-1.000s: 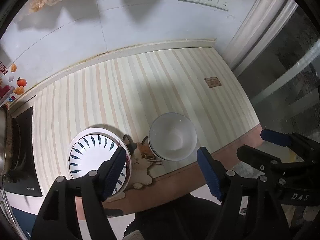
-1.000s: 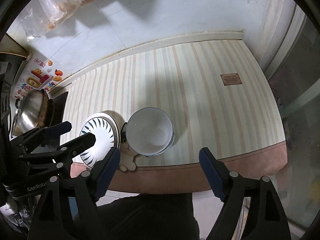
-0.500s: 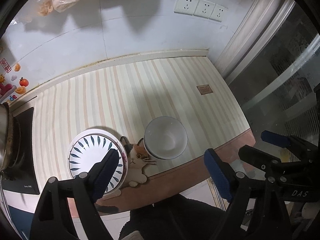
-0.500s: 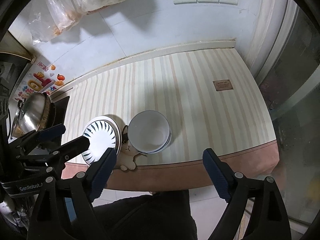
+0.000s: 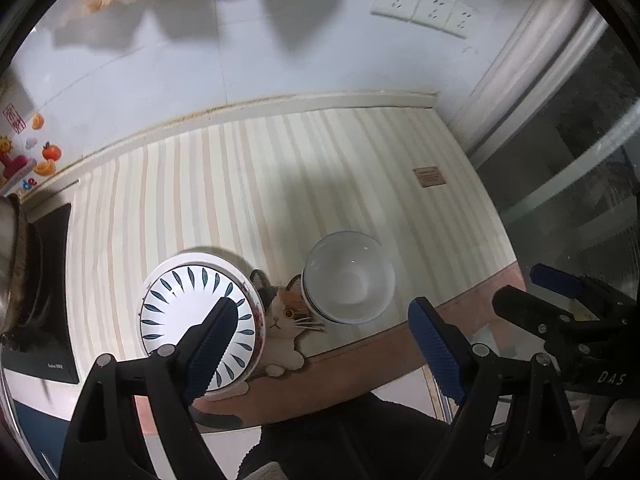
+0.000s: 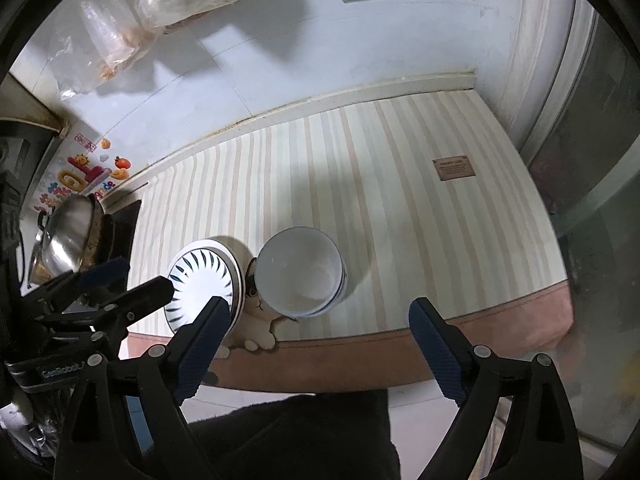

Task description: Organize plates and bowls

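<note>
Left wrist view: left hand-held gripper wide apart, holding nothing; plate and bowl sit side by side near the tabletop front edge.
Right wrist view: right hand-held gripper opening, nothing between; bowl just right of plate.

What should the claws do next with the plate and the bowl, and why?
Probably nothing more than lift away. The leaf-patterned plate stack and the white bowl stack already sit side by side, and both the left claw and the opening right claw are empty.
</note>
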Motion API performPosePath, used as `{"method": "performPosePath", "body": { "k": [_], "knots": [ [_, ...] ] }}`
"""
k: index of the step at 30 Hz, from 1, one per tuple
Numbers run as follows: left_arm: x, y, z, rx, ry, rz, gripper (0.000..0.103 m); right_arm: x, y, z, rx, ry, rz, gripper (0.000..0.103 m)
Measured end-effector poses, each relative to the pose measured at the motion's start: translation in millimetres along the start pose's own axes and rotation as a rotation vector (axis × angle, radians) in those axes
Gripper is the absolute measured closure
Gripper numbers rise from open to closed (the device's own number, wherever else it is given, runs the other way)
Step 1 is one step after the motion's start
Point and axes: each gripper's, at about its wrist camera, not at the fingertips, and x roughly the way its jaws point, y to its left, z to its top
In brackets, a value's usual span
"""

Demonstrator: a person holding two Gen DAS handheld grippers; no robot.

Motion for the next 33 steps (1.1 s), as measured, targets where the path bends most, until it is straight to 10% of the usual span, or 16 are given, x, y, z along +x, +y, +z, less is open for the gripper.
{"method": "performPosePath", "body": {
  "k": [7,23,29,33],
  "knots": [
    [75,22,16,-0.067,0.1,0.024,0.016,65,-27,6,0.049,0.074,0.084,0.007],
    [227,42,32,-0.23,0.447,-0.201,0.016,245,-86,-7,0.258,0.273,0.376,0.007],
    [250,37,30,-0.241,0.508,-0.285,0.033,281,-86,-9,0.278,0.309,0.454,0.008],
    [253,33,27,-0.231,0.495,-0.286,0.039,298,-78,-9,0.279,0.343,0.481,0.036]
  ]
}}
